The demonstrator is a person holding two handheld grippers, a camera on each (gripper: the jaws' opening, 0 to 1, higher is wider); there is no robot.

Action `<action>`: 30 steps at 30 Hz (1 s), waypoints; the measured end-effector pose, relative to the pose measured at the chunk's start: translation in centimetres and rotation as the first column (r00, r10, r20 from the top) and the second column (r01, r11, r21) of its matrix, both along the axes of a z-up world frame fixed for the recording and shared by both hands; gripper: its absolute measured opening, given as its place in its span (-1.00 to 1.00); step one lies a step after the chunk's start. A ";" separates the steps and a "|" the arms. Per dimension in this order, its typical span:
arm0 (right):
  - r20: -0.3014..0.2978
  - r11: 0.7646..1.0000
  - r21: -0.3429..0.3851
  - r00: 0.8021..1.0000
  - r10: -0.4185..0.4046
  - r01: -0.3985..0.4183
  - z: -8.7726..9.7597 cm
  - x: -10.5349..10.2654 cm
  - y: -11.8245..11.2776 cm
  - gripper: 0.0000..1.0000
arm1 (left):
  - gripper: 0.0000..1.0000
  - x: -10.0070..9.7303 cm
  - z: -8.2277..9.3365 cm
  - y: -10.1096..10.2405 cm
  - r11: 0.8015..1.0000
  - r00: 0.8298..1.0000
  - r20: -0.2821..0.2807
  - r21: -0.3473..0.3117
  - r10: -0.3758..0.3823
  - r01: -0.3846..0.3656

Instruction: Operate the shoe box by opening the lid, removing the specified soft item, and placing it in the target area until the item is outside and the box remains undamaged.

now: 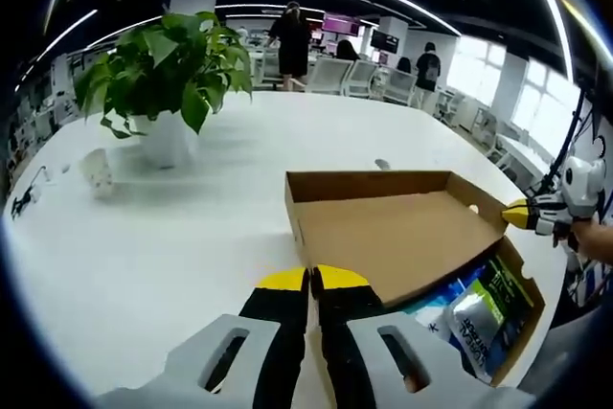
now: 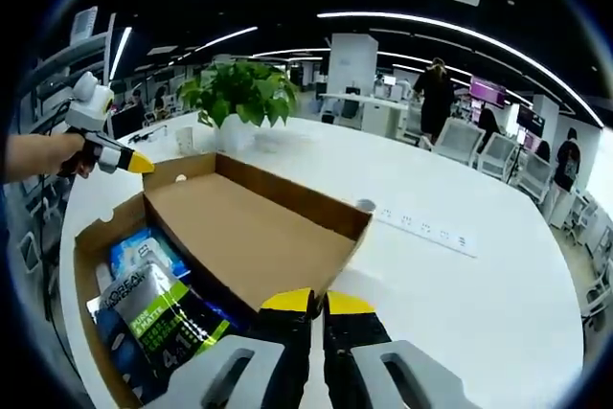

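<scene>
Brown cardboard shoe box (image 1: 498,332) on a white table (image 1: 144,237), near one table edge. Its lid (image 1: 393,227) is raised and hinged open, its plain brown inside showing in both views. The box is rectangular; its long axis runs between the two grippers, one at each end of the lid. Inside lie soft packets (image 2: 158,318): a dark one with green print reading "4:1" and a blue-and-white one; other lettering is too small to read. Left gripper (image 1: 311,280): yellow tips closed on the lid's near edge. Right gripper (image 2: 316,302): yellow tips likewise pinched together on the lid. A potted plant (image 1: 168,79) stands toward the far side
</scene>
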State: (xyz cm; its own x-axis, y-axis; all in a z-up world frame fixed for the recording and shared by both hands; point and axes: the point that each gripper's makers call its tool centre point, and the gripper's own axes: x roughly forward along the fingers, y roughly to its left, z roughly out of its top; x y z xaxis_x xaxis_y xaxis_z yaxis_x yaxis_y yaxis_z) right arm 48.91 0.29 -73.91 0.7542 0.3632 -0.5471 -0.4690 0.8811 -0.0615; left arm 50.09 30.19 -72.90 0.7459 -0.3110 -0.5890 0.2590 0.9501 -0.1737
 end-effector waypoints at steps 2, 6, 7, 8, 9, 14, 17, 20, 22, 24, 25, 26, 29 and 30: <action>-0.007 1.000 0.008 1.000 -0.007 0.007 -0.1 0.2 0.0 -1.00 | -1.00 0.0 -0.1 0.0 1.000 1.000 -0.003 -0.002 0.001 -0.001; -0.015 1.000 0.009 1.000 -0.013 0.013 -0.2 0.2 0.0 -1.00 | -1.00 0.2 -0.2 0.0 1.000 1.000 -0.009 -0.009 0.006 -0.006; -0.016 1.000 0.009 1.000 -0.014 0.014 -0.3 0.3 0.0 -1.00 | -1.00 0.2 -0.3 0.0 1.000 1.000 -0.010 -0.010 0.007 -0.007; -0.017 1.000 0.010 1.000 -0.015 0.015 -0.3 0.3 0.0 -1.00 | -1.00 0.3 -0.3 0.0 1.000 1.000 -0.011 -0.010 0.008 -0.008; -0.019 1.000 0.011 1.000 -0.017 0.017 -0.4 0.4 0.0 -1.00 | -1.00 0.3 -0.4 0.0 1.000 1.000 -0.014 -0.013 0.011 -0.011; -0.026 1.000 0.018 0.999 -0.024 0.024 -0.5 0.5 0.0 -1.00 | -1.00 0.5 -0.5 0.1 1.000 1.000 -0.020 -0.016 0.017 -0.017; -0.029 0.999 0.021 0.999 -0.027 0.028 -0.5 0.5 0.0 -1.00 | -0.99 0.6 -0.7 0.1 1.000 0.999 -0.025 -0.017 0.022 -0.022; -0.032 0.999 0.025 0.999 -0.032 0.033 -0.6 0.5 -0.1 -1.00 | -0.99 0.7 -0.7 0.1 1.000 0.999 -0.028 -0.015 0.023 -0.024; -0.033 0.999 0.028 0.999 -0.033 0.034 -0.6 0.5 -0.1 -1.00 | -0.99 0.6 -0.7 0.1 1.000 0.999 -0.028 -0.015 0.025 -0.025; -0.034 0.999 0.031 0.999 -0.033 0.034 -0.6 0.5 -0.1 -1.00 | -0.98 0.5 -0.6 0.1 0.999 0.999 -0.028 -0.018 0.027 -0.027; -0.034 0.999 0.030 0.999 -0.032 0.033 -0.6 0.5 -0.1 -1.00 | -0.98 0.5 -0.6 0.1 0.999 0.999 -0.028 -0.020 0.027 -0.028; -0.034 0.999 0.030 0.999 -0.030 0.031 -0.6 0.5 -0.1 -1.00 | -0.98 0.5 -0.6 0.2 0.999 0.999 -0.028 -0.021 0.028 -0.029; -0.042 0.999 0.035 0.999 -0.028 0.030 -0.6 0.4 0.0 -0.97 | -0.97 0.5 -0.6 0.2 0.999 0.999 -0.028 -0.022 0.031 -0.031; -0.041 0.999 0.033 0.999 -0.028 0.029 -0.7 0.4 0.0 -0.97 | -0.97 0.5 -0.6 0.2 0.999 0.999 -0.028 -0.020 0.031 -0.031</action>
